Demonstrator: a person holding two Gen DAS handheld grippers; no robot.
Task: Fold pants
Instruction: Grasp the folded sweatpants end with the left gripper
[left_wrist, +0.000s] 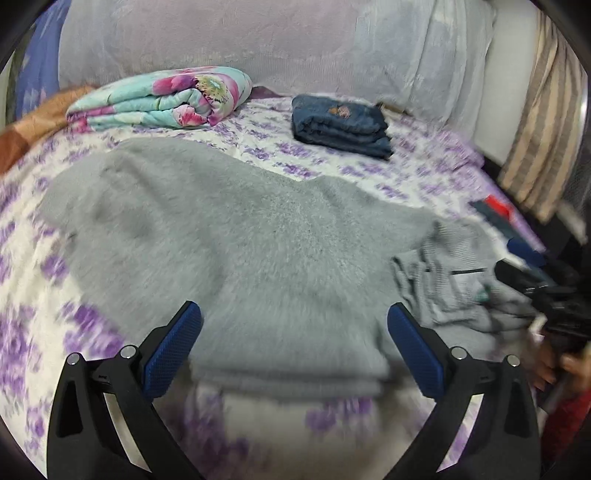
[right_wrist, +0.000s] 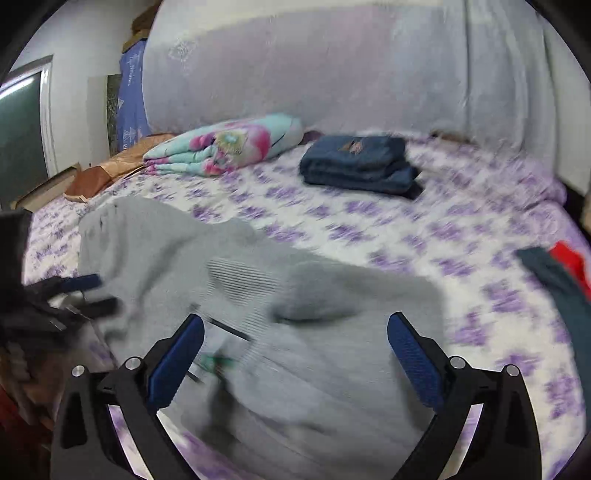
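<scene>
Both claws stand spread wide with nothing between their blue pads. Taking them left to right, the left gripper (left_wrist: 293, 347) hangs over the near folded edge of the soft grey fleece pants (left_wrist: 236, 251), and the right gripper (right_wrist: 295, 354) hovers above the ribbed waistband end, where a white label shows. The pants lie in the middle of the white bedsheet with purple flowers (left_wrist: 332, 162), near the front edge of the bed.

Their long axis runs across the bed from the far left to the near right. The waistband points to the right and the leg ends seem to point to the far left, though blur makes the hems hard to read.

The main risk, as I judge it, is a pinch that takes only the top layer, so the fold underneath slides open when lifted. The fleece looks thick and slippery, which would add to that. A pad could also catch the sheet along with the cloth and drag it.
</scene>
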